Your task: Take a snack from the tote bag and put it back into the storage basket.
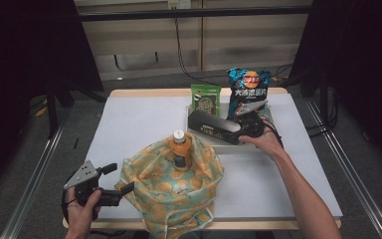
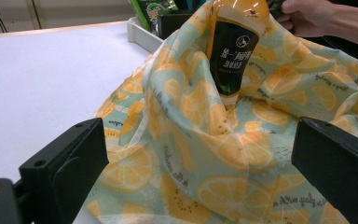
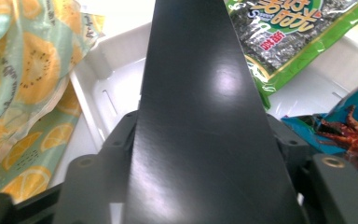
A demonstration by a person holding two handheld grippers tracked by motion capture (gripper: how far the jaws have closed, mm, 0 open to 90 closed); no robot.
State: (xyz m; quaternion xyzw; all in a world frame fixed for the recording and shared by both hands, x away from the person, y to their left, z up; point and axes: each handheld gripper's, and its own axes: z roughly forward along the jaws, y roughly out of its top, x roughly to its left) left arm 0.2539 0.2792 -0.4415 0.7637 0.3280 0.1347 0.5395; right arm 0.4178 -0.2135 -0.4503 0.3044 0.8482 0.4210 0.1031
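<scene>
Right hand-held gripper [image 1: 246, 130] seemingly clasps black box [image 1: 214, 126] over tray [image 1: 229, 146] — left hand-held gripper [image 1: 124, 191] agape, empty.

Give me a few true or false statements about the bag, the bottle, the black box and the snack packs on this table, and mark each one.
1. An orange bottle stands inside the lemon-print bag. True.
2. The right tongs hold a black box over the white tray. True.
3. The left tongs are clamped on the bottle's cap. False: they stand open at the bag's edge.
4. The green seaweed pack lies inside the bag. False: it stands in the tray.
5. A blue chip bag stands at the tray's far side. True.
</scene>
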